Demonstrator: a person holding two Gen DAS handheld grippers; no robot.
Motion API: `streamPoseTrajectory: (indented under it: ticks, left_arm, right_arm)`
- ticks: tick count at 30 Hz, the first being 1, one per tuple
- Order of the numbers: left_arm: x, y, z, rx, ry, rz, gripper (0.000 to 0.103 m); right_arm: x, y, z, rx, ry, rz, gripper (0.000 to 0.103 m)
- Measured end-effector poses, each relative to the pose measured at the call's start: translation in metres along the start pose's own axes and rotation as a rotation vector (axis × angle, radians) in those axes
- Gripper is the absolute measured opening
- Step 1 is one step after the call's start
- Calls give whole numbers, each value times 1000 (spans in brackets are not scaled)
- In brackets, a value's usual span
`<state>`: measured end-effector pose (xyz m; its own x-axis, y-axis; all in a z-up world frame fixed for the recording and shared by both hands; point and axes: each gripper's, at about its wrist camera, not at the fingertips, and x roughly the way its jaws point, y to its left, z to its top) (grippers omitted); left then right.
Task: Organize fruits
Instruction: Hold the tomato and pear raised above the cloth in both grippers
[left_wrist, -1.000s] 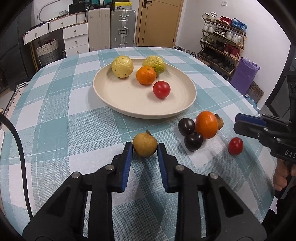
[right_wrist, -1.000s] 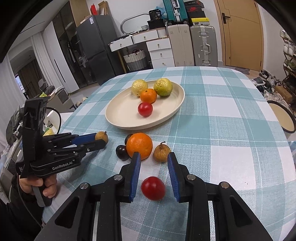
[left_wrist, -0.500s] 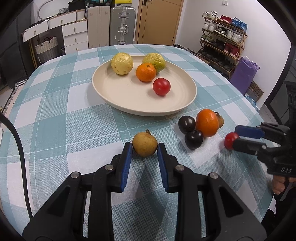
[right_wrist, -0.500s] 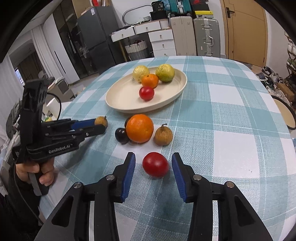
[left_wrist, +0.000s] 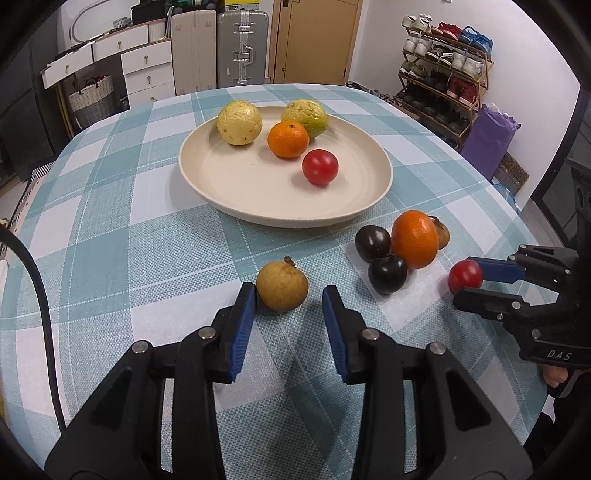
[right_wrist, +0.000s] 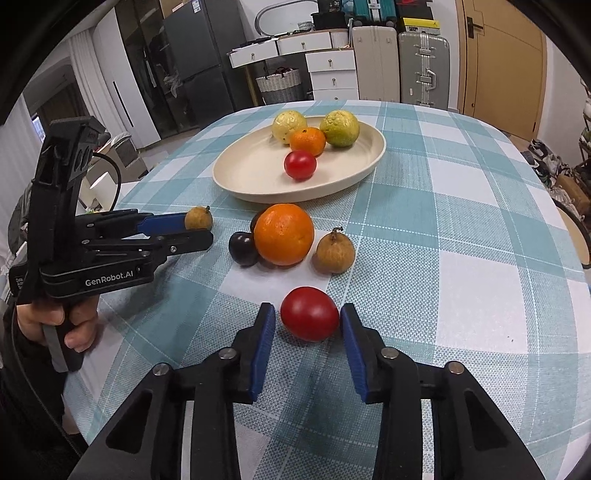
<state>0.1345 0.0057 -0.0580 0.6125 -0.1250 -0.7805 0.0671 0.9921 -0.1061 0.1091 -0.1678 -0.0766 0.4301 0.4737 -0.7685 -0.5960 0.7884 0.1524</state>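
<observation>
A cream plate (left_wrist: 236, 192) holds a yellow fruit (left_wrist: 239, 123), a green fruit (left_wrist: 305, 115), a small orange (left_wrist: 288, 139) and a red tomato (left_wrist: 320, 167). On the checked cloth lie two dark plums (left_wrist: 373, 243), a large orange (left_wrist: 414, 238) and a brown fruit (right_wrist: 334, 252). My left gripper (left_wrist: 289, 295) is open around a brown pear-like fruit (left_wrist: 282, 285) that rests on the table. My right gripper (right_wrist: 308, 318) is open around a red tomato (right_wrist: 309, 313) on the table.
The round table (right_wrist: 480, 206) drops off close on the near and right sides. Behind it stand suitcases (left_wrist: 242, 48), white drawers (left_wrist: 147, 70) and a shoe rack (left_wrist: 443, 66). The right gripper's body (left_wrist: 535, 295) shows at the right of the left wrist view.
Both grippers have opened wider. The right one drew back and lowered so the tomato now sits between its fingertips on the cloth. The left one stayed at the brown fruit.
</observation>
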Motion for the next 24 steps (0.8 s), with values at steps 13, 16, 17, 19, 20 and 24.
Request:
streamPoseTrajectory:
  ticks: [13, 16, 17, 19, 20, 24]
  left_arm:
    - [1, 4, 2, -31, -4, 10, 46]
    - [1, 5, 3, -36, -5, 12, 47]
    - [2, 5, 4, -40, -6, 12, 47]
    - [2, 6, 5, -47, -7, 10, 47]
    - [3, 6, 5, -48, -7, 10, 47]
    - [3, 5, 5, -44, -7, 13, 47]
  right_arm:
    - [-4, 5, 1, -25, -28, 1, 31]
    - [-5, 5, 1, -25, -31, 2, 31]
    - [-6, 4, 1, -24, -33, 2, 31]
    - [-6, 4, 1, -21, -35, 5, 31]
    - [-7, 4, 2, -21, -36, 5, 31]
    - [-10, 4, 2, -21, -45, 6, 31]
